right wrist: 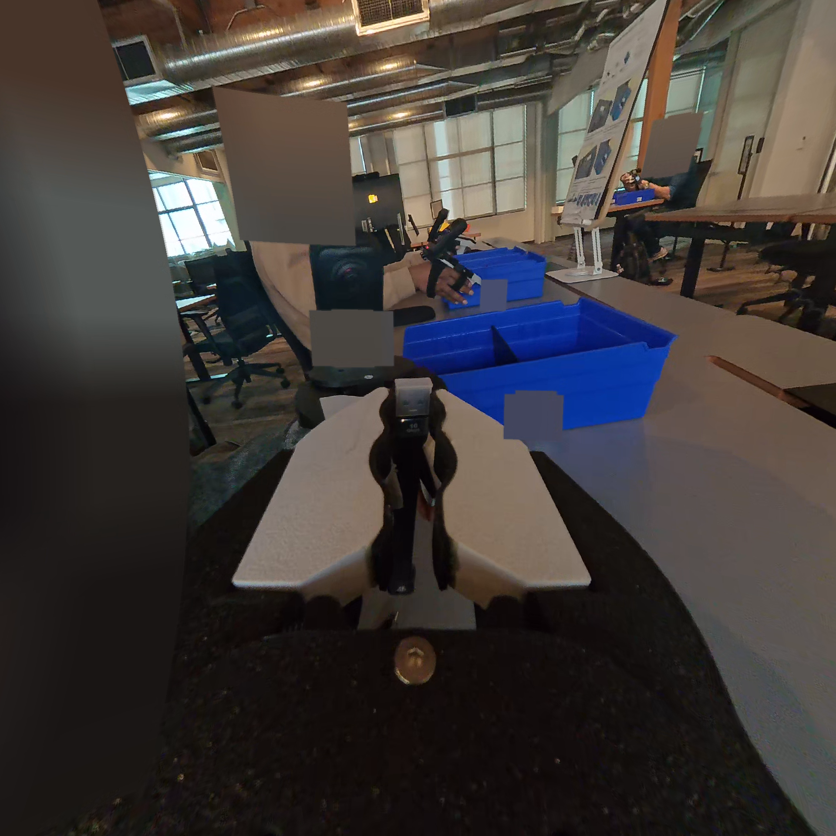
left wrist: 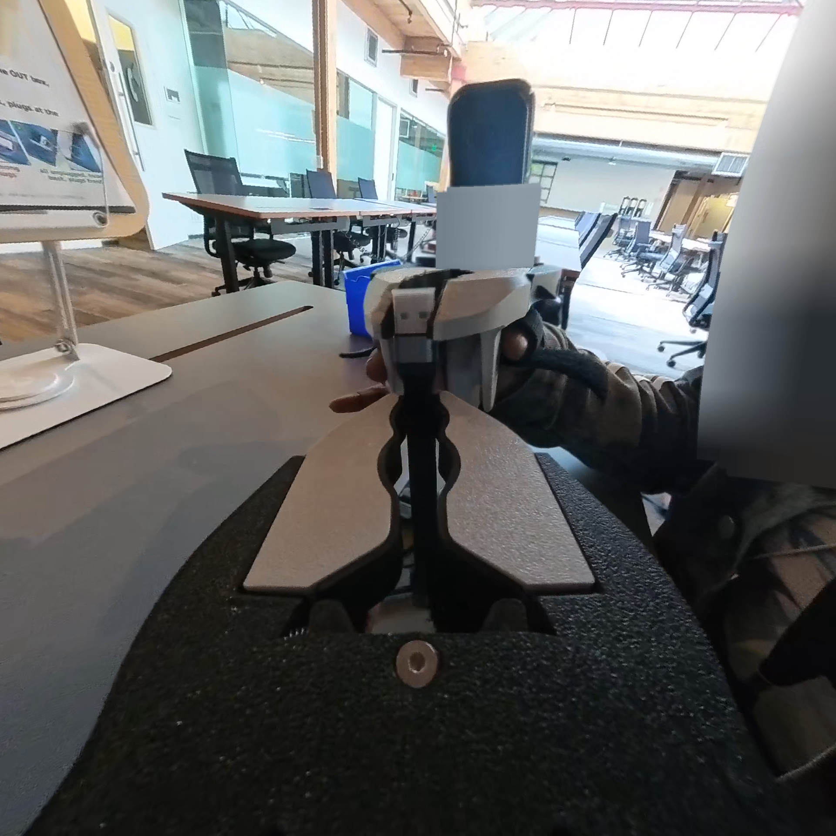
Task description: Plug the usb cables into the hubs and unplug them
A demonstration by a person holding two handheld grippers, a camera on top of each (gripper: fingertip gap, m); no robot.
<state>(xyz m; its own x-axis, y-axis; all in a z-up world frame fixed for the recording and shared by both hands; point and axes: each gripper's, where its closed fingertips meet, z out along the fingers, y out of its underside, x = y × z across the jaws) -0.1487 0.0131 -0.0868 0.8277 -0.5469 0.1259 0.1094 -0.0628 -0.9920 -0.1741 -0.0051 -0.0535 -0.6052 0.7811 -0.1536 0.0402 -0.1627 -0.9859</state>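
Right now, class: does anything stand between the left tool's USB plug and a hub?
No hub shows in either view, so that path cannot be judged. Directly ahead of the plug held in the left tool, close up, is the right tool.

Both cams sit low behind their own tongs, facing forward, close over the grey table. Views point opposite ways; shared: table and blue bin.
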